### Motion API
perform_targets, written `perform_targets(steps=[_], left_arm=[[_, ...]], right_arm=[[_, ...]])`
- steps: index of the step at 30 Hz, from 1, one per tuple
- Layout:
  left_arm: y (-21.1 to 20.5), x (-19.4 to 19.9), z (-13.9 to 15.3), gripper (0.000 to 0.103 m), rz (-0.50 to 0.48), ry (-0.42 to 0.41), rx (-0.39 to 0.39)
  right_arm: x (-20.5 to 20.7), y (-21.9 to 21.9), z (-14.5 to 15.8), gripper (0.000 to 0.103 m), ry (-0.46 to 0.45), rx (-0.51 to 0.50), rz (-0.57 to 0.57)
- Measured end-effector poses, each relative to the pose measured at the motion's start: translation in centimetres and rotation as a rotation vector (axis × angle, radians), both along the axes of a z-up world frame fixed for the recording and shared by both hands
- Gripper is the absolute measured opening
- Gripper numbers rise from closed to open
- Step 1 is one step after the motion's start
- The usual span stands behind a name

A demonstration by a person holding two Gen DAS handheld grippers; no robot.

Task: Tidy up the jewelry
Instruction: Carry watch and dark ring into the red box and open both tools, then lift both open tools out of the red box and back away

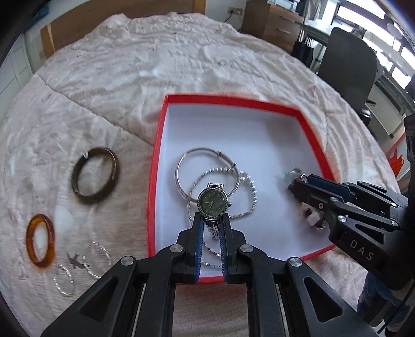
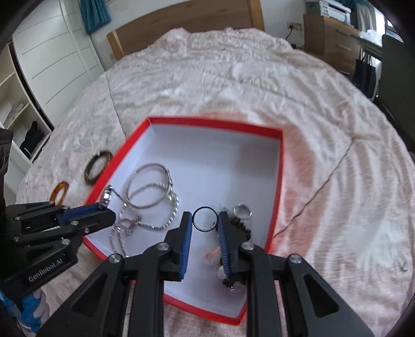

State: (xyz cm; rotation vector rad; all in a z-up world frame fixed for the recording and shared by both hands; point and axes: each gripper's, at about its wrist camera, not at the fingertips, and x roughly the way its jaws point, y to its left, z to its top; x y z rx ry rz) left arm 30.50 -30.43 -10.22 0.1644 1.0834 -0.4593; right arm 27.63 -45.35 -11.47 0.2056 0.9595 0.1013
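Observation:
A red box with a white inside lies on the bed. My left gripper is shut on the metal strap of a green-faced watch and holds it over the box; from the right wrist view the watch sticks out of that gripper's tips. Silver bangles and chains lie in the box. My right gripper is open over the box's right part, with a thin black ring between its fingers, not pinched. Dark beads and a silver ring lie beside it.
On the cream bedspread left of the box lie a dark bangle, an amber bangle and thin silver hoops. A headboard, drawers and an office chair stand beyond the bed.

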Motion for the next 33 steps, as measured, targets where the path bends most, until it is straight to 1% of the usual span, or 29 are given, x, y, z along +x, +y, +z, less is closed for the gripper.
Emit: perform_targets(steps=[3, 6, 9, 10, 15, 19, 24, 29, 33], left_arm=[[0.2, 0.2, -0.8, 0.012, 0.013, 0.014, -0.002], [0.2, 0.2, -0.9, 0.012, 0.017, 0.016, -0.004], [0.2, 0.1, -0.9, 0.013, 0.025, 0.021, -0.005], [0.3, 0.2, -0.9, 0.014, 0.031, 0.023, -0.007], [1.1, 0.5, -1.3, 0.014, 0.069, 0.049, -0.009], [1.5, 0.1, -0.9, 0.015, 0.077, 0.048, -0.018], [2.0, -0.5, 0.7, 0.016, 0.072, 0.031, -0.04], [3.0, -1.9, 3.6, 0.016, 0.068, -0.016, -0.062], [5.3, -3.3, 6.1, 0.016, 0.095, -0.063, -0.07]], right_arm=[[-0.1, 0.2, -0.8, 0.019, 0.015, 0.004, 0.013], [-0.1, 0.4, -1.2, 0.019, 0.019, 0.007, 0.029], [-0.1, 0.8, -1.5, 0.02, 0.043, -0.012, 0.043], [-0.2, 0.9, -1.6, 0.02, 0.046, -0.021, 0.043], [-0.6, 0.8, -1.5, 0.02, 0.051, -0.026, 0.027], [-1.1, 0.5, -1.1, 0.02, 0.054, -0.029, 0.013], [-2.0, 0.2, 0.2, 0.02, 0.038, -0.033, -0.007], [-3.3, 0.0, 2.8, 0.02, 0.002, -0.037, -0.029], [-4.9, 0.3, 5.6, 0.02, -0.041, -0.033, -0.043]])
